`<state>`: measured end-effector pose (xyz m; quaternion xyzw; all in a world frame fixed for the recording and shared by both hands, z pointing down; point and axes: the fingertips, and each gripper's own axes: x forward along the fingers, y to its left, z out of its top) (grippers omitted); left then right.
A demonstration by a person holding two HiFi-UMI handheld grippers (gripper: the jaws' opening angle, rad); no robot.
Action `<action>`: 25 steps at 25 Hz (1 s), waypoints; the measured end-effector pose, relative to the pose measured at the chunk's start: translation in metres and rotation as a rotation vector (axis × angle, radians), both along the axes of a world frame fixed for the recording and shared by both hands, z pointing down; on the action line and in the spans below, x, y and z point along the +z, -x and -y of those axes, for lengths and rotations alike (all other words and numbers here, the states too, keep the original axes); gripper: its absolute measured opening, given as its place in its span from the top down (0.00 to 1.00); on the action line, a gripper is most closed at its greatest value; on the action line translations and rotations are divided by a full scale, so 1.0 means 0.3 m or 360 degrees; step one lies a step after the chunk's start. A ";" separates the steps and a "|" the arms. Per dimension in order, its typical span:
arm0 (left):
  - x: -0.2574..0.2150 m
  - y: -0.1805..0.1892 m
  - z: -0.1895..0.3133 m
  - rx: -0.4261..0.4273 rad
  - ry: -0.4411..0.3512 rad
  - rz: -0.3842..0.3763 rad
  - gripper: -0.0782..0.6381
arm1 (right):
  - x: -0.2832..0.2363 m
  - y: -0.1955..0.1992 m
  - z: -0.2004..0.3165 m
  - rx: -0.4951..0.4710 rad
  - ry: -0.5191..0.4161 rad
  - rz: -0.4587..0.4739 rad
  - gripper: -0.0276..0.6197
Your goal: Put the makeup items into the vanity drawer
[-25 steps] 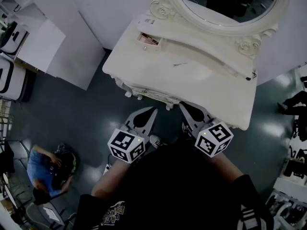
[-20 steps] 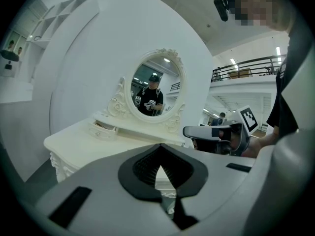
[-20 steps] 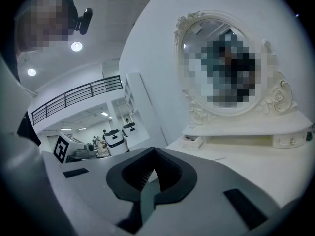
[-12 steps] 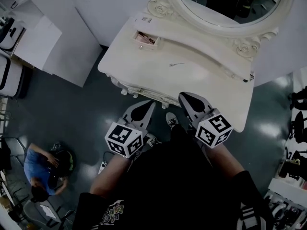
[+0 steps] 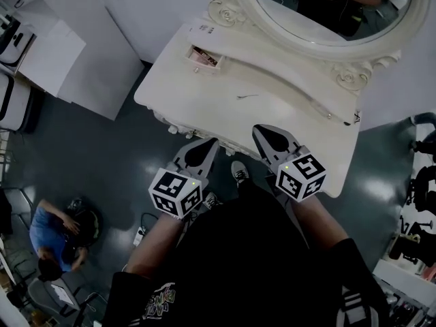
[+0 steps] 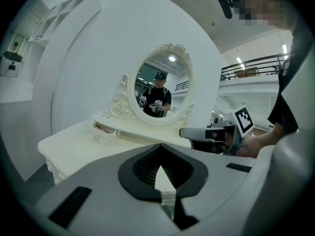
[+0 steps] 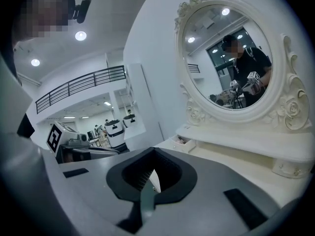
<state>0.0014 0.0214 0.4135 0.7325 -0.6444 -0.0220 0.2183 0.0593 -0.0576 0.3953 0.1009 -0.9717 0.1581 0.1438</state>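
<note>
A cream vanity table (image 5: 286, 118) with an oval mirror (image 5: 327, 9) stands in front of me. Its small drawer (image 5: 202, 56) on the raised back shelf at the left is open, and pinkish items show inside. A thin dark item (image 5: 246, 96) lies on the tabletop. My left gripper (image 5: 212, 143) and right gripper (image 5: 263, 130) hover side by side at the table's front edge, both shut and empty. The same drawer appears in the left gripper view (image 6: 102, 130), far beyond the left gripper (image 6: 160, 146), and in the right gripper view (image 7: 183, 141), past the right gripper (image 7: 154, 150).
White cabinets (image 5: 65, 56) stand to the left of the vanity. A person (image 5: 51, 234) sits on the dark floor at the lower left. Equipment crowds the right edge (image 5: 422, 182). My shoe (image 5: 238, 172) is just under the table's front edge.
Both grippers have moved forward, from short of the vanity to its front edge, still shut. The view has shifted with a step closer.
</note>
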 end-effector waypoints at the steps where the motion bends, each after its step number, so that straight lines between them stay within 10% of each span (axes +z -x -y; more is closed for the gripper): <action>1: 0.004 0.001 0.010 -0.0003 0.0004 0.0000 0.89 | 0.008 0.003 0.013 -0.0007 -0.0006 -0.0011 0.92; 25: 0.172 0.073 0.112 -0.0153 0.0210 -0.0069 0.89 | 0.364 0.195 0.340 -0.0362 -0.0102 -0.0428 0.91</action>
